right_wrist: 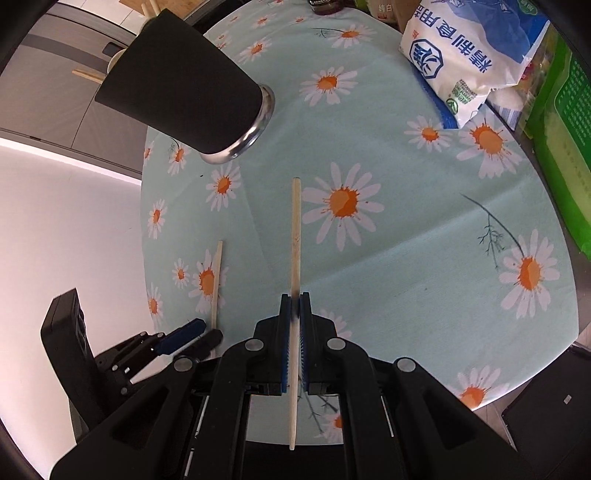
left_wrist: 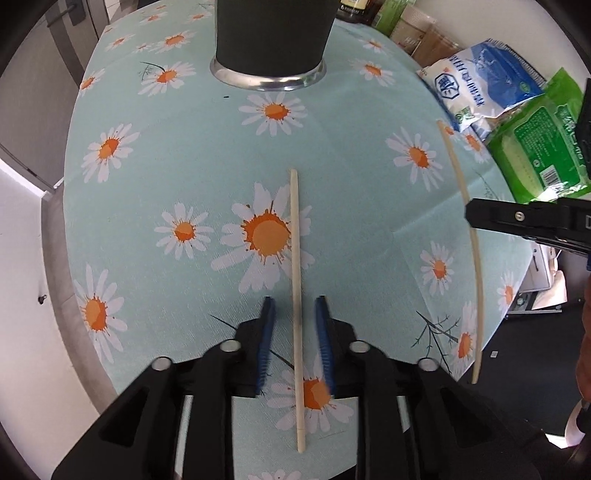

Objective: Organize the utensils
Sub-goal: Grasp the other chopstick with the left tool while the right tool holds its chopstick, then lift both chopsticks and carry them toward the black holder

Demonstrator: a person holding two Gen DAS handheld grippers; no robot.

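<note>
Your daisy-print tablecloth carries a dark cup and food packets. Your left gripper straddles one chopstick, fingers apart; your right gripper clamps the other chopstick.

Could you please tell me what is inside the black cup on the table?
The black cup shows only its outer wall and metal base in both views. Its opening is out of sight, so its contents cannot be seen. Pale sticks near its top edge may be chopsticks.

You are working in a home dining spot: a daisy-print tablecloth covers the table, and grocery packets with sauce bottles crowd its far edge.
</note>
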